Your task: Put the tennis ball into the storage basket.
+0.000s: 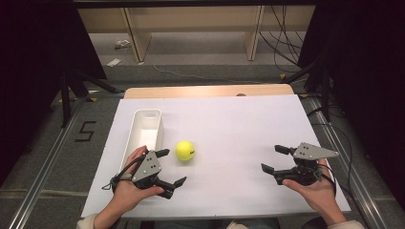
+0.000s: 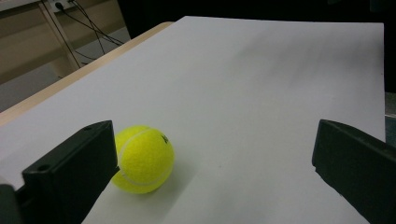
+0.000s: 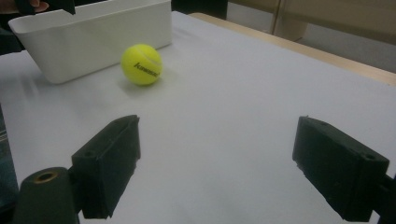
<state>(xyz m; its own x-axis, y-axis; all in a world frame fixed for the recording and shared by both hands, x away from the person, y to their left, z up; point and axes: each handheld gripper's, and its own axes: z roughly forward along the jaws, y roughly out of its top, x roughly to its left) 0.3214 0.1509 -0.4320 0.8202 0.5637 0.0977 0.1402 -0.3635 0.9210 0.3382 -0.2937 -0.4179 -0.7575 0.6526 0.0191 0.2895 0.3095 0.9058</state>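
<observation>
Ball (image 1: 185, 150) (yellow) lies beside bin (image 1: 146, 129).

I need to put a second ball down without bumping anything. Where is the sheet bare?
The widest bare patch lies between the tennis ball and the right gripper, running to the far edge of the white sheet. It is crowded at the left, where the white bin, the ball and the left gripper sit close together.
</observation>
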